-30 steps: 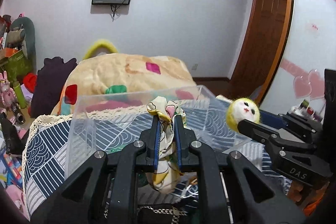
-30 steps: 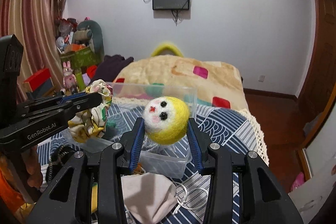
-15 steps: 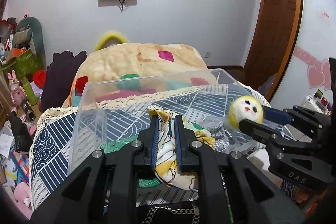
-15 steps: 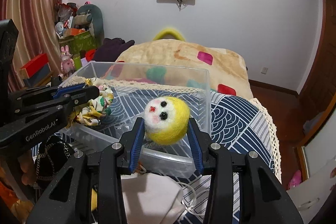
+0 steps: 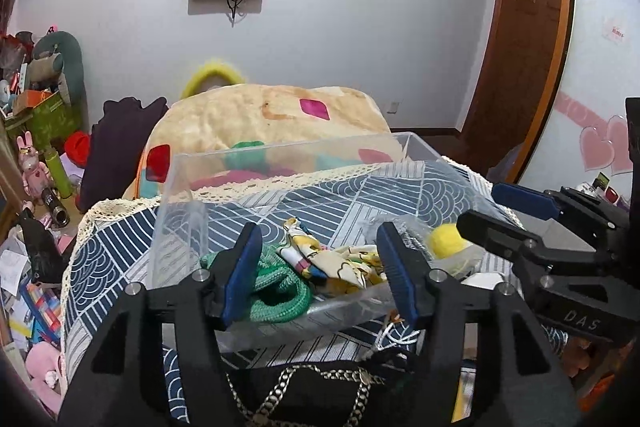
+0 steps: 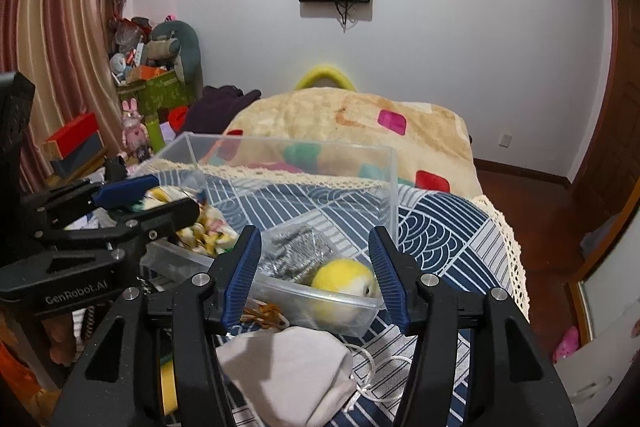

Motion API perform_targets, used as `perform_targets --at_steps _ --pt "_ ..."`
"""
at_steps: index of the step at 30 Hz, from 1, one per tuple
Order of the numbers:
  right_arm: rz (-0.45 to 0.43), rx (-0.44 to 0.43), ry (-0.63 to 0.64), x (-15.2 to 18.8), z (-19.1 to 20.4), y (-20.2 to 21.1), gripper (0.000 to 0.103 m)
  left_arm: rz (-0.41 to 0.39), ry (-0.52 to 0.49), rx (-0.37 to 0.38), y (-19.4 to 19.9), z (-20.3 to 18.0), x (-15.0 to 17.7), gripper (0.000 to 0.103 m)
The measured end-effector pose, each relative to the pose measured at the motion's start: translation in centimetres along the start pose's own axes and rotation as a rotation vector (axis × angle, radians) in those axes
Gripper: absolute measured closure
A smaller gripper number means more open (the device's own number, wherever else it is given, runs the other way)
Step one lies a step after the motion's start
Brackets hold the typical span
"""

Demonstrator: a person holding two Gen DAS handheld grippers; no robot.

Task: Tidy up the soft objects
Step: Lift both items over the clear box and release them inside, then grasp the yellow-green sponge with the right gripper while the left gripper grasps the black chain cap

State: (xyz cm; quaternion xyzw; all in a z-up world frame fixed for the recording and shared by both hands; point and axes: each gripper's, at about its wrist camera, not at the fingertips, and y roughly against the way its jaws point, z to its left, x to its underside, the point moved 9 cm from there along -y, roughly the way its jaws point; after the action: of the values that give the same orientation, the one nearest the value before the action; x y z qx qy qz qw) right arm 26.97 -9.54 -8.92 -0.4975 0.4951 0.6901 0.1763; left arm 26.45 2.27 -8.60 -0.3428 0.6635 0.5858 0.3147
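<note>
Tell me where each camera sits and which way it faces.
Left wrist: on the left gripper, angled down into the clear box at the floral cloth and green cord; own open jaws show, with the right gripper at the right.
Right wrist: on the right gripper, angled down at the yellow plush ball in the box's near corner; own open jaws show, left gripper at the left.
Shared: box, cloth, ball, bed, wall screens. Both jaws have just been opening.

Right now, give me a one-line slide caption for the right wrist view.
Right gripper open, jaws just opened, over the clear bin; yellow plush ball lies inside beside silver scrunchie.
</note>
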Motion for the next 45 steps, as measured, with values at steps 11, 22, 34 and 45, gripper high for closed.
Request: perform_targets --at_steps 11,22,34,45 --pt "-0.103 -0.038 0.009 -1.8 1.2 4.2 0.037 -0.106 0.036 0.0 6.3 1.2 -1.5 0.009" --pt "-0.099 -0.097 0.002 0.6 3.5 4.9 0.03 -0.096 -0.011 -0.045 8.4 2.1 1.6 0.005" --pt "0.021 -0.167 0.008 5.7 6.4 3.2 0.03 0.039 -0.008 -0.064 7.7 3.3 8.6 0.005" --pt "0.148 -0.218 -0.011 9.3 7.4 0.8 0.031 0.136 -0.035 -0.029 6.6 1.9 13.2 0.005"
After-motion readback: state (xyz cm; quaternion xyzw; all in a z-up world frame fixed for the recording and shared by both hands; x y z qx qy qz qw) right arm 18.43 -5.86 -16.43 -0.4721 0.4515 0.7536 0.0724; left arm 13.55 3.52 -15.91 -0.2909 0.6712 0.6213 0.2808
